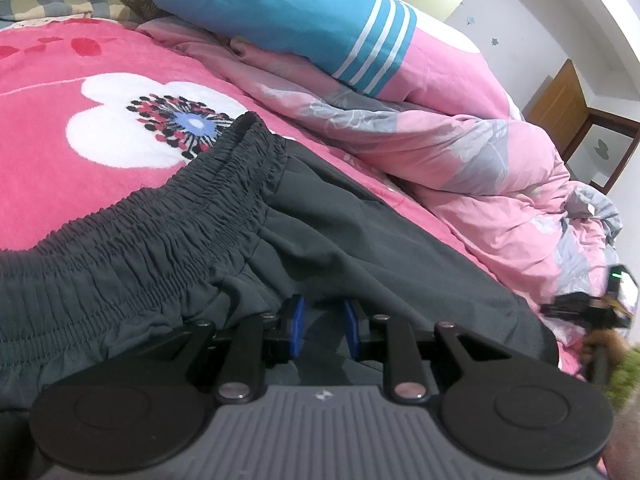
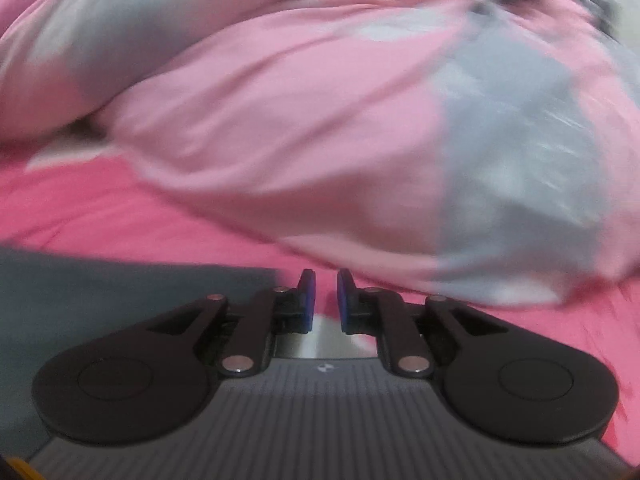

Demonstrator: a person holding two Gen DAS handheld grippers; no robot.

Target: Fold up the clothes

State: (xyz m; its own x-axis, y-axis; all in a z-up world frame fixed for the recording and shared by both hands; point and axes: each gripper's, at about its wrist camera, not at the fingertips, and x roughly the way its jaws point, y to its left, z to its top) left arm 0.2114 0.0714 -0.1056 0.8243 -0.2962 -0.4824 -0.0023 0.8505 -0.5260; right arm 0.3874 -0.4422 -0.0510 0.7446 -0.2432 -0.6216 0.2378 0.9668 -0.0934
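Note:
Dark grey shorts [image 1: 328,232] with a gathered elastic waistband [image 1: 168,220] lie on the pink flowered blanket [image 1: 48,128]. My left gripper [image 1: 324,320] sits low on the shorts just below the waistband. A fold of the cloth is pinched between its blue pads [image 1: 298,320], and creases run toward it. My right gripper [image 2: 325,296] hovers over the blanket by the shorts' edge [image 2: 100,280], its pads a little apart with nothing between them. From the left wrist camera the right gripper [image 1: 580,312] is visible past the shorts' far end. The right wrist view is blurred.
A rumpled pink and grey duvet [image 1: 480,168] is heaped along the right side of the bed, close ahead of the right gripper [image 2: 320,120]. A blue and pink striped pillow [image 1: 300,12] rests on it. A wooden cabinet [image 1: 560,100] stands by the wall.

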